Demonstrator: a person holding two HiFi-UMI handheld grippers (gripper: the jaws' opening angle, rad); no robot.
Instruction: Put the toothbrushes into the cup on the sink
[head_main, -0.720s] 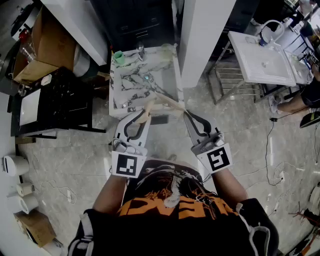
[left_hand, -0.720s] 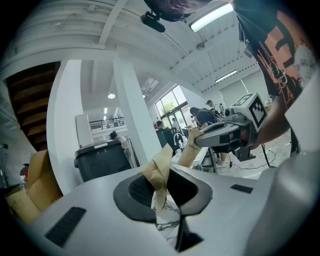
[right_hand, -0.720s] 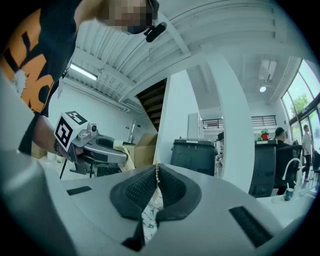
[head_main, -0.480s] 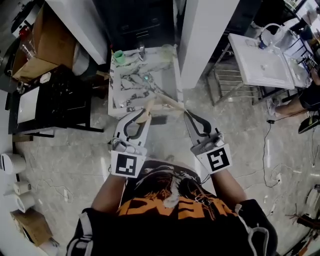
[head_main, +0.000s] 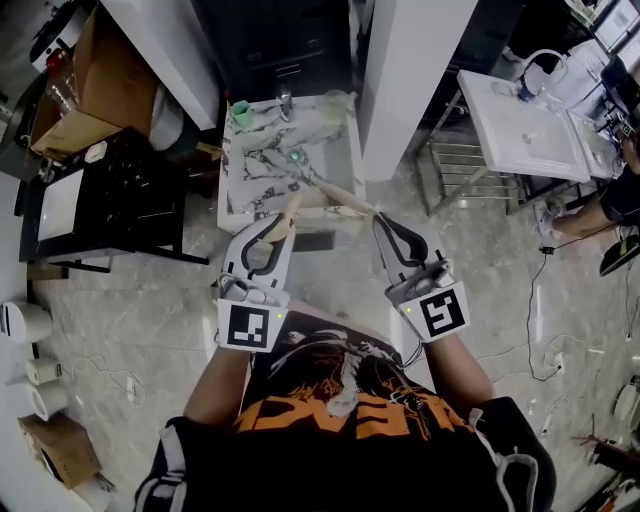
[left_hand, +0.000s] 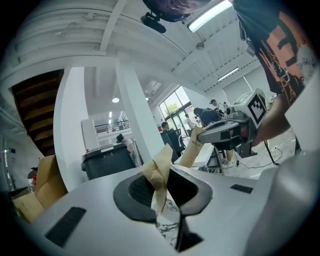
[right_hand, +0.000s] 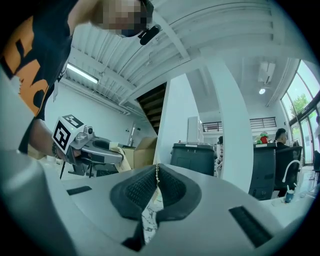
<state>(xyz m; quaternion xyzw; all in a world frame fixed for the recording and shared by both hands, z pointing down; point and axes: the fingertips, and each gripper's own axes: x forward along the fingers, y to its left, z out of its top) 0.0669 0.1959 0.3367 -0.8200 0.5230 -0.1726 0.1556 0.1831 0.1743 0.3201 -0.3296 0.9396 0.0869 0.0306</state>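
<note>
My left gripper (head_main: 277, 229) is closed on crumpled wrapper paper (left_hand: 159, 172). My right gripper (head_main: 379, 218) is clamped on a thin paper edge (right_hand: 157, 176), probably to tear the wrapping open over the sink (head_main: 229, 196).

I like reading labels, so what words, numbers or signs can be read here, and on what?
Orange lettering on the shirt: too distorted to read.
Tiny print on the paper wrapper: too small to read.
Marker cubes: black-and-white patterns, no words.
Nothing else legible.

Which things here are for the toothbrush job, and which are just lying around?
For the job: left gripper, right gripper, the beige toothbrush wrapper pinched in both sets of jaws, green cup, marble sink.

Just lying about: cardboard box, paper rolls, white table.
</note>
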